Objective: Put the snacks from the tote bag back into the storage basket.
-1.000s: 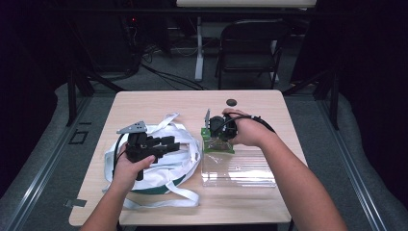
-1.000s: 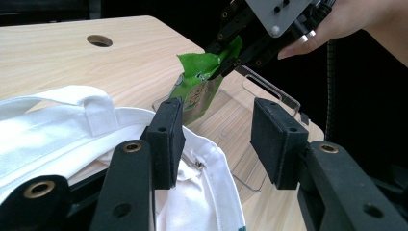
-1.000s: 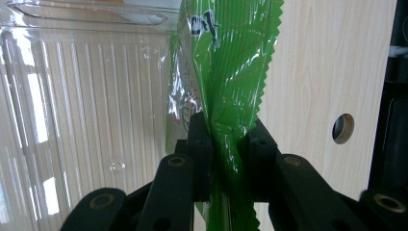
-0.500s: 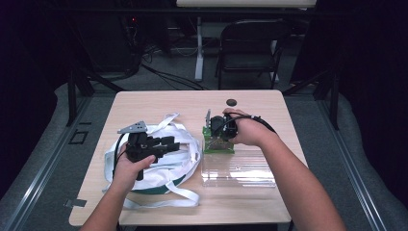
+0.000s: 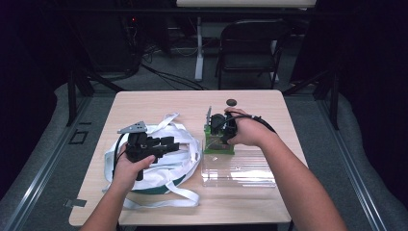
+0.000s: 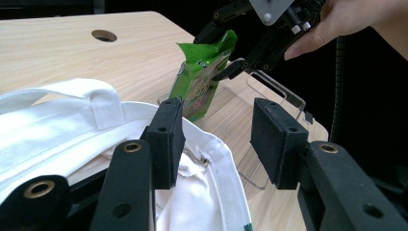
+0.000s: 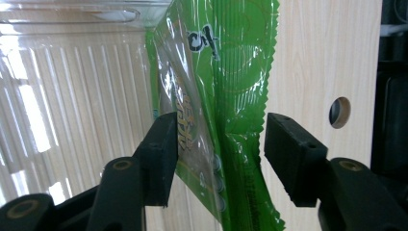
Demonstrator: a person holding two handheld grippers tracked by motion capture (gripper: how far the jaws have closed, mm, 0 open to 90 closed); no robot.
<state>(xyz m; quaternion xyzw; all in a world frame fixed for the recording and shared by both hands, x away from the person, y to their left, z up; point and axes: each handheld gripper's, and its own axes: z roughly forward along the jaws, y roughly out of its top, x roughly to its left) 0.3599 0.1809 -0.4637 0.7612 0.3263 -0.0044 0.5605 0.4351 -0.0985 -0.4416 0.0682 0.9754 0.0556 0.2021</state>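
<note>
A green snack packet (image 5: 217, 144) stands upright at the far edge of a clear plastic tray (image 5: 240, 168). My right gripper (image 5: 219, 126) reaches down over it. In the right gripper view the right gripper (image 7: 219, 149) is open, with the green packet (image 7: 226, 72) between its jaws and a gap on one side. My left gripper (image 5: 171, 143) hovers open over a white cloth bag (image 5: 187, 144) with long straps. The left gripper view has the left gripper (image 6: 219, 139) open above the bag's rim (image 6: 211, 154), with the packet (image 6: 199, 86) and the right gripper (image 6: 219, 50) beyond.
The wooden table (image 5: 159, 103) has a round cable hole (image 5: 231, 102) behind the packet. A folding chair (image 5: 250, 43) and desk legs stand beyond the far edge. The ribbed clear tray (image 7: 72, 96) lies beside the packet.
The right gripper has shifted slightly over the green packet. The left gripper has stayed still above the bag.
</note>
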